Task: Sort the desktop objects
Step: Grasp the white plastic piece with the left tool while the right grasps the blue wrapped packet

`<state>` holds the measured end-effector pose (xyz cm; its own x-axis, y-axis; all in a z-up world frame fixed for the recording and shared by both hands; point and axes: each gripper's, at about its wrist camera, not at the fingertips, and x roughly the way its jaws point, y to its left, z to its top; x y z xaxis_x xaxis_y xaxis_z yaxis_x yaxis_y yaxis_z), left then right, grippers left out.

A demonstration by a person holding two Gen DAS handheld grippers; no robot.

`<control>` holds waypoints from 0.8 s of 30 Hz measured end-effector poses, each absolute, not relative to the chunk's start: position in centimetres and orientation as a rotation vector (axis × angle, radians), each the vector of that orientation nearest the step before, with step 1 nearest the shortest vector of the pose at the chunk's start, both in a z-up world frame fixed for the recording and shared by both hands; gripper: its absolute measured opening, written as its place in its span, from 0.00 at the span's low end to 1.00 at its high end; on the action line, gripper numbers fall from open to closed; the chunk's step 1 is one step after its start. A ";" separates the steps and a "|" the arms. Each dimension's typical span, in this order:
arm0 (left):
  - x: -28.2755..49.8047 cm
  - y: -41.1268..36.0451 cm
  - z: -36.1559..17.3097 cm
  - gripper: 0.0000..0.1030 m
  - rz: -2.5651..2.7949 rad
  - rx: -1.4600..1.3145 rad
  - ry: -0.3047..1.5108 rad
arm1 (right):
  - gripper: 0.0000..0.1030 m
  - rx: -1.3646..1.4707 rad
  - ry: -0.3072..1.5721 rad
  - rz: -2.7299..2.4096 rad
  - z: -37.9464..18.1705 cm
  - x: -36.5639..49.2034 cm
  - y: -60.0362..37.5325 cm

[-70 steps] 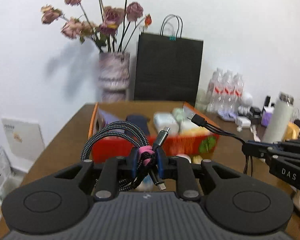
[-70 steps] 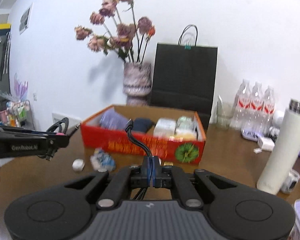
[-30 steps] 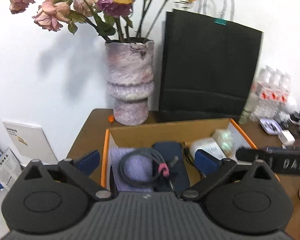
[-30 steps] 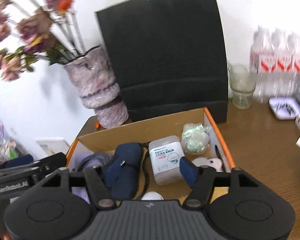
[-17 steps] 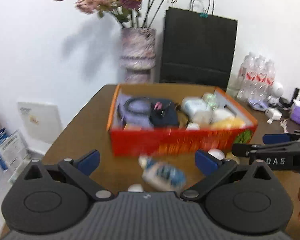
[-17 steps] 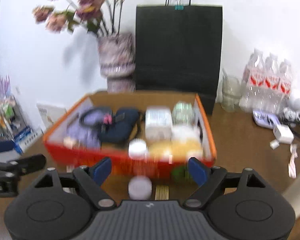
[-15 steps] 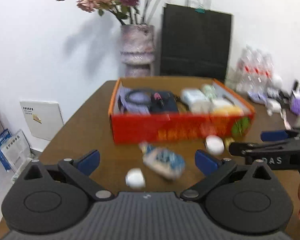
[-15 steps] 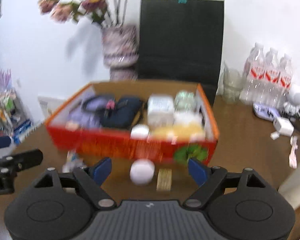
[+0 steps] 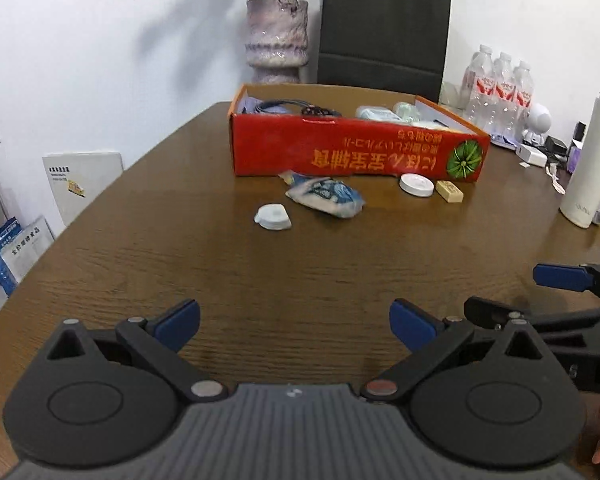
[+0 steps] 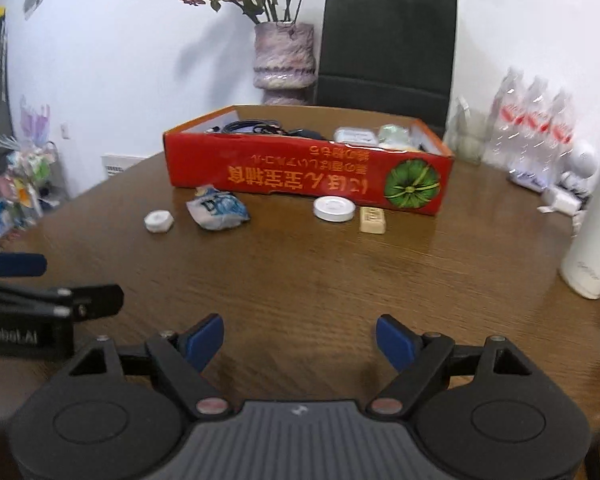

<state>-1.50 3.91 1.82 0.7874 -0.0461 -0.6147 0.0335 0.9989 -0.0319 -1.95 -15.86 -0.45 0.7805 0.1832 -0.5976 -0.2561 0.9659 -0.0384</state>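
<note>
Left gripper point(image 9: 294, 326) and right gripper point(image 10: 300, 338) hover low over the brown wooden table point(image 9: 300, 264), both spread apart and empty. At twelve o'clock sits the red cardboard box point(image 9: 356, 152); a blue-white packet point(image 9: 326, 198), white caps and eraser lie just before it.

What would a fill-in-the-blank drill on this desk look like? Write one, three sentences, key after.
1. The red box has ____ loose items on the table in front of it.
2. The tan eraser lies just right of the round white ____.
3. Left tool and right tool both have their jaws ____ and hold nothing.

Missing words: four; lid; open
</note>
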 end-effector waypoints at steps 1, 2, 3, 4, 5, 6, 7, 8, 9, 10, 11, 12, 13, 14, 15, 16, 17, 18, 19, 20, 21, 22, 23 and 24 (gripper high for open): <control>-1.4 3.9 1.7 1.00 -0.042 -0.016 0.663 | 0.80 -0.119 0.636 0.239 -0.6 -2.1 -15.8; -1.3 3.9 1.7 1.00 -0.042 -0.012 0.664 | 0.80 -0.112 0.640 0.243 -0.6 -2.1 -15.8; -1.0 4.0 1.7 1.00 -0.039 -0.011 0.666 | 0.79 -0.101 0.643 0.252 -0.4 -2.0 -15.8; -0.7 4.2 1.7 1.00 -0.033 -0.014 0.666 | 0.79 -0.090 0.641 0.264 -0.2 -1.8 -15.8; -0.4 4.4 1.8 1.00 -0.030 -0.020 0.666 | 0.79 -0.081 0.634 0.275 0.0 -1.3 -15.7; 0.0 4.7 1.9 1.00 -0.029 -0.027 0.667 | 0.78 -0.079 0.626 0.290 0.3 -0.5 -15.5; 0.4 5.1 2.0 1.00 -0.024 -0.029 0.667 | 0.77 -0.086 0.621 0.303 0.6 0.6 -15.0; 0.8 5.5 2.1 1.00 -0.014 -0.027 0.663 | 0.75 -0.097 0.620 0.315 0.8 1.7 -14.4; 1.1 6.0 2.1 1.00 -0.003 -0.023 0.661 | 0.70 -0.114 0.618 0.338 1.0 3.1 -13.6; 1.5 6.4 2.2 1.00 0.005 -0.020 0.659 | 0.66 -0.127 0.616 0.362 1.1 4.6 -12.8; 1.7 6.7 2.2 1.00 0.008 -0.021 0.657 | 0.65 -0.135 0.618 0.382 1.2 6.1 -12.0; 2.1 7.1 2.3 0.97 0.003 -0.029 0.657 | 0.63 -0.133 0.622 0.397 1.3 7.4 -11.4; 2.5 7.5 2.2 0.93 -0.006 -0.043 0.660 | 0.62 -0.123 0.626 0.421 1.4 8.8 -10.6; 2.8 7.9 2.2 0.92 -0.017 -0.062 0.667 | 0.62 -0.113 0.634 0.443 1.4 9.8 -10.0; 3.3 8.1 2.1 0.90 -0.028 -0.080 0.677 | 0.60 -0.095 0.648 0.470 1.2 11.1 -9.3; 3.7 8.3 2.1 0.88 -0.034 -0.089 0.681 | 0.58 -0.092 0.663 0.489 0.9 12.1 -8.7; 4.1 8.3 2.1 0.86 -0.040 -0.090 0.680 | 0.53 -0.106 0.678 0.496 0.6 12.9 -8.1; 4.4 8.2 2.2 0.83 -0.045 -0.083 0.677 | 0.35 -0.128 0.690 0.494 0.3 13.4 -7.5; 4.8 8.1 2.2 0.82 -0.050 -0.073 0.673 | 0.29 -0.133 0.693 0.493 0.0 13.7 -7.3; 5.3 8.0 2.3 0.81 -0.060 -0.067 0.666 | 0.26 -0.120 0.685 0.490 0.0 13.5 -7.4; 5.9 7.8 2.4 0.80 -0.076 -0.065 0.662 | 0.17 -0.110 0.682 0.479 0.1 13.3 -7.9; 6.5 7.6 2.3 0.78 -0.086 -0.067 0.665 | 0.08 -0.097 0.671 0.462 0.2 12.8 -8.6; 7.1 7.4 2.2 0.77 -0.092 -0.069 0.672 | 0.08 -0.093 0.669 0.448 0.1 12.4 -9.2; 7.7 7.2 2.1 0.74 -0.097 -0.072 0.676 | 0.07 -0.095 0.674 0.434 0.0 12.0 -9.9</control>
